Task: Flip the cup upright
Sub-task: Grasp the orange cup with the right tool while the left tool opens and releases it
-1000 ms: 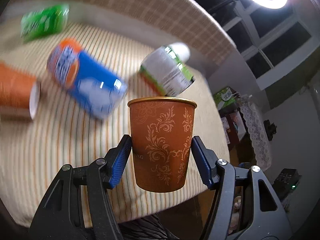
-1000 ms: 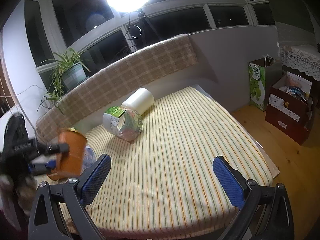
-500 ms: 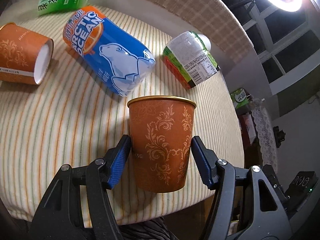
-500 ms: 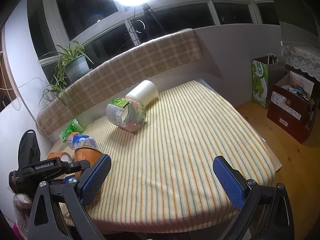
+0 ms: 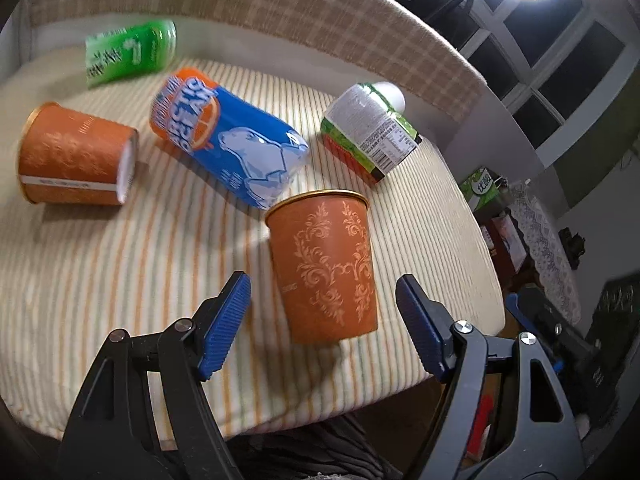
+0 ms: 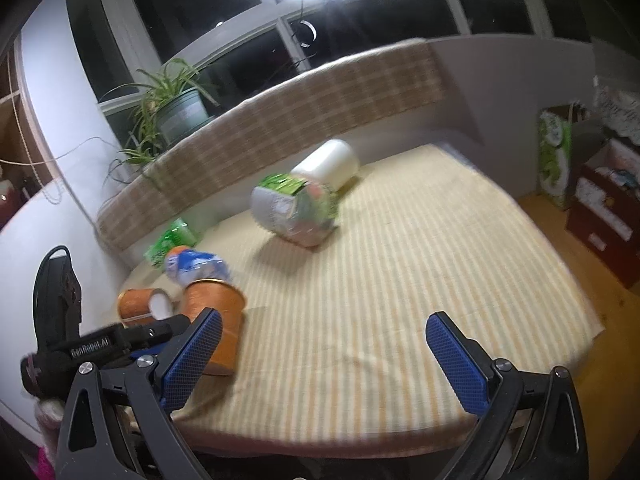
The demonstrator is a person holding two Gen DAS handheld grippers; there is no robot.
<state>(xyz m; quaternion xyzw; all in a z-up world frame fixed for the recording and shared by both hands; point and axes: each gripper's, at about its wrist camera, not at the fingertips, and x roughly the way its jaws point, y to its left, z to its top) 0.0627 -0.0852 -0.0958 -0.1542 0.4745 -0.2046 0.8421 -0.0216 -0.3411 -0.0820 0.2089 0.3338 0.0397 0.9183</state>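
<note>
While I look along my left tool (image 5: 322, 316), I count two orange paper cups on the bench (image 5: 100, 280), with one blue can, one green pack and one labelled bottle.

Nearest, the left tool stands wide open; its blue pads (image 5: 224, 320) flank the patterned cup (image 5: 326, 264) with a clear gap on each side and touch nothing. That cup stands mouth up on the striped cloth near the front edge of the bench, leaning a little in the fisheye view. The right tool (image 6: 324, 360) is also spread wide, empty, above the front edge of the bench (image 6: 400, 320); from its camera the upright cup (image 6: 218, 320) sits just behind its left pad.

Further back on the left, the second cup (image 5: 74, 162) lies on its side, its white inside facing right. The blue can (image 5: 232, 148) lies on its side between the two cups and behind them, well apart from the lying one; whether it touches the upright cup's rim I cannot tell. To the right of the can lies the bottle (image 5: 370, 130), its white cap pointing away. Farthest, the green pack (image 5: 130, 54) lies near the checked backrest (image 5: 280, 12).
</note>
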